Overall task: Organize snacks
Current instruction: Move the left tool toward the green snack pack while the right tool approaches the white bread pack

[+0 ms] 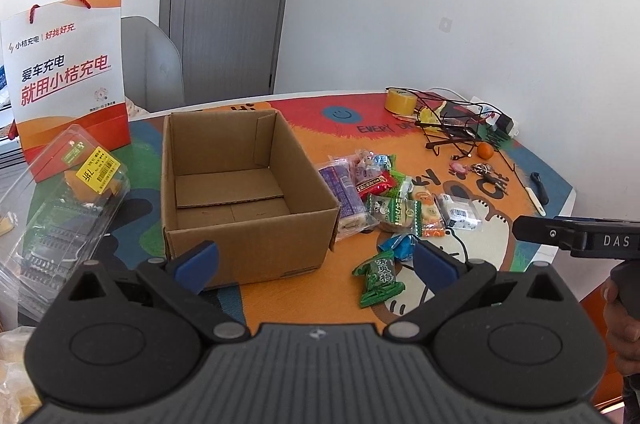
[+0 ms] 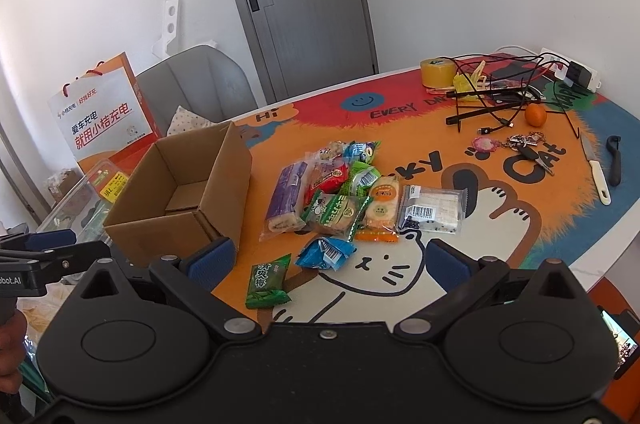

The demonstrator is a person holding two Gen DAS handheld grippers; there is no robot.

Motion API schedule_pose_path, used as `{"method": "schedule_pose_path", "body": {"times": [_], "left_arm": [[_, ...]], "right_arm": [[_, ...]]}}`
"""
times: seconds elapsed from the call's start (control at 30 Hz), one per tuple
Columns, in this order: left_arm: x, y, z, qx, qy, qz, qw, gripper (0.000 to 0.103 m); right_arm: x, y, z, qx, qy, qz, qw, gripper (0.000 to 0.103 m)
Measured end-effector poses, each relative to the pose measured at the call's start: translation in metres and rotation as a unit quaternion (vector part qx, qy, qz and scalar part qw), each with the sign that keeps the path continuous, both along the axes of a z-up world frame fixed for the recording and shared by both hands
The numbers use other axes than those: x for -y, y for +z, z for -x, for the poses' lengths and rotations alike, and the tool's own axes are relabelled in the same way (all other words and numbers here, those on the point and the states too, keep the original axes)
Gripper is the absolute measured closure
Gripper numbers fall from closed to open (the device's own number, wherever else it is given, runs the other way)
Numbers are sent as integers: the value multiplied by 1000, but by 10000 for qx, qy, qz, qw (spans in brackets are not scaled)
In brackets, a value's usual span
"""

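The snack packets [image 2: 344, 192] lie in a loose heap mid-surface, just right of the open cardboard box [image 2: 180, 200], which holds nothing. A green plum packet [image 2: 267, 282] and a blue packet [image 2: 325, 253] lie apart from the heap, nearer the front edge. Both tools are wide open and hold nothing: the left tool [image 1: 316, 260] hovers at the box's front wall, the right tool [image 2: 328, 264] over the two stray packets.

Risks, as I judge them: the packets overlap, so a pinch could lift two at once or let a slick wrapper slip, and a tool could nudge the light box.

The right wrist view shows the knife [image 2: 596, 168] near the surface's right edge clearly. The left shows the clear plastic container [image 1: 60, 200] left of the box.
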State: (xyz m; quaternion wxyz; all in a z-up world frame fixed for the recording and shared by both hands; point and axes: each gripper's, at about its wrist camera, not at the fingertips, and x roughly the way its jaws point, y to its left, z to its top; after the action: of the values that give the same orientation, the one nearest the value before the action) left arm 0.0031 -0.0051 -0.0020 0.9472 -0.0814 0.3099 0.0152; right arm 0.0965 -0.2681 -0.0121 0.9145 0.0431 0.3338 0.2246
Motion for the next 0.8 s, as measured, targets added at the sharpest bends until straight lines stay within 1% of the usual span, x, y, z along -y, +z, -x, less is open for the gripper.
{"method": "schedule_pose_path", "body": {"times": [0.23,0.43,0.5,0.57,0.67,0.7,0.8], "left_arm": [[3,-1,-4,141,88,35,9999,0],[11,-6,-13,228,125,-103,9996,0],[14,-8,-17,268,162,-68,9995,0],[17,-12,-20,294,179,-71,9994,0],[22,-21,-28,216,163,-98,9996,0],[24,-25,-30,219,134,-154,9996,1],[29,-34,-36,169,102,-83,9998,1]], "right_arm": [[5,-7,-6,-36,-63,-27,10000,0],[13,-21,-19,-208,-142,-143,9996,0],[16,-26,-24,-273,-145,-215,9993,0],[18,-33,-27,-344,-187,-254,9989,0],[20,-42,-33,-401,-204,-261,9986,0],[21,-45,-35,-434,-219,-259,9985,0],[24,-52,-40,-498,-245,-297,9980,0]]}}
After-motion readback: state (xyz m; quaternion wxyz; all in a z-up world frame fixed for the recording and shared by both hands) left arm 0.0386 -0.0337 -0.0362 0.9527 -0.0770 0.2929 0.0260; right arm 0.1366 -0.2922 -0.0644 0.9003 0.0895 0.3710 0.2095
